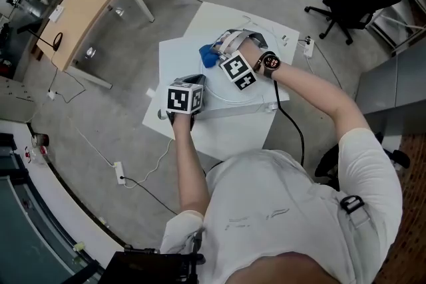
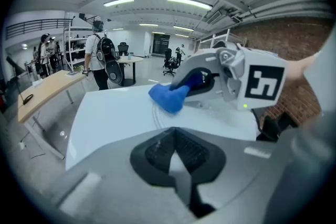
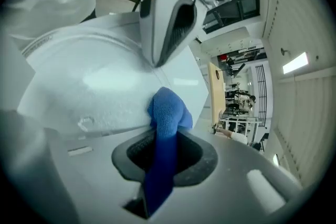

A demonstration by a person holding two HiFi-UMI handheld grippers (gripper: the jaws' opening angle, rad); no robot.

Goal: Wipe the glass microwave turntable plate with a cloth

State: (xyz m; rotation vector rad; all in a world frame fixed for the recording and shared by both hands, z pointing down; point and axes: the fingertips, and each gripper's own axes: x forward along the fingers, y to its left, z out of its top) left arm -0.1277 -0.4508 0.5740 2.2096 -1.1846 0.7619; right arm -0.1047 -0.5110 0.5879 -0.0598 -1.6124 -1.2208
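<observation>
- Table [image 1: 176, 63]: I see a white top in the head view. It carries the glass plate and both grippers work over it.
- Glass plate [image 1: 223, 91]: I see it lying flat on the table, in front of the person and between the two grippers. In the right gripper view it fills the left half as a pale, clear disc [image 3: 89, 86]. In the left gripper view I can only make out its rim, as faint arcs [image 2: 157, 119] just below the cloth.
- Left gripper [image 1: 200, 81]: I see it at the plate's near-left edge, with its marker cube [image 1: 185, 100] facing up. In its own view the fingers [image 2: 157, 152] stand narrow, with only a pale sliver between them that I read as the plate's rim. The right gripper view shows its tip [image 3: 156, 60] resting on the far rim of the plate.
- Right gripper [image 1: 223, 50]: I see it over the far side of the plate, held from the person's right. In its own view the fingers [image 3: 191, 157] are clamped on the cloth.
- Cloth [image 3: 167, 113]: blue and bunched. One end runs back between the right gripper's fingers and the rounded front end sticks out past them. It sits at the plate's far-left edge [image 1: 210, 58]. I cannot tell whether it presses on the glass.
</observation>
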